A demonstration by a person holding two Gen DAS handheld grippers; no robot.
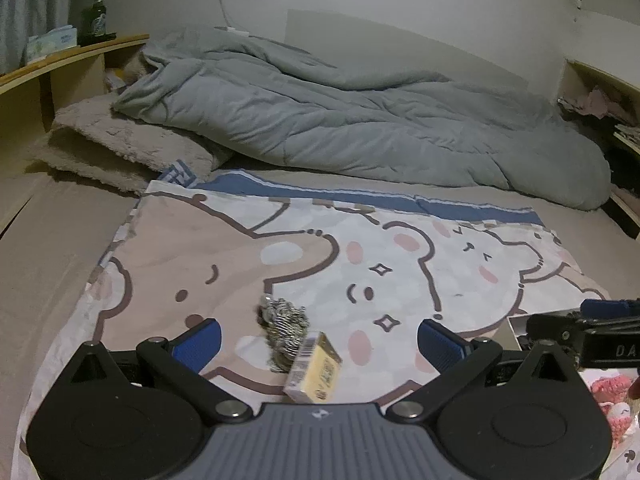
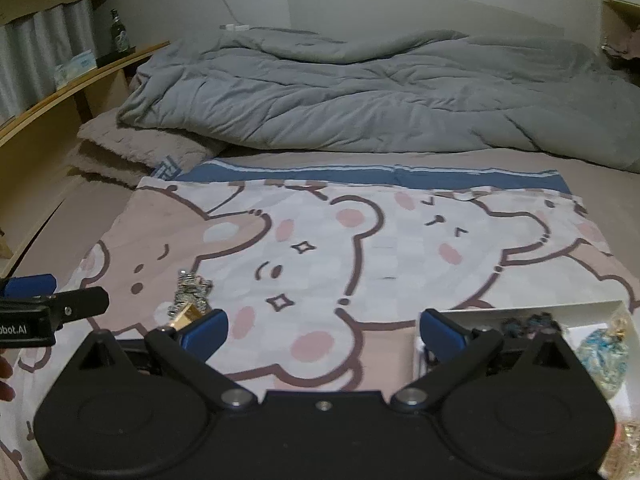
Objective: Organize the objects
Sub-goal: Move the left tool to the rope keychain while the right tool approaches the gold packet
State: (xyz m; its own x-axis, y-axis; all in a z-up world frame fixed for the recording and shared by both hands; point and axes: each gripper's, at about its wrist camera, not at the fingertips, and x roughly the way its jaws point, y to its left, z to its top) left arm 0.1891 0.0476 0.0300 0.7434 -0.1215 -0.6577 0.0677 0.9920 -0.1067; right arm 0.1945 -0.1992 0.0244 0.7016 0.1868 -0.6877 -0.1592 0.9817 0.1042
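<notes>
Now both grippers wide; yellow box [image 1: 314, 368] long axis tilts away, rightward.

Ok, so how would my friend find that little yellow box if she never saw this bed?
Look at the bear-print cloth spread on the bed, in front of the rumpled grey duvet. Near its front edge, between the open left gripper's blue fingers, lies a small yellow box. It is flat-sided with a barcode, and it leans against a shiny, tangled metal scrubber.

The right gripper [image 2: 323, 330] hovers with blue-padded jaws spread wide above a cartoon-bear printed cloth [image 2: 400, 240]. A silvery metal scrubber [image 2: 191, 290] lies left; a white open box [image 2: 600, 320] sits right.
</notes>
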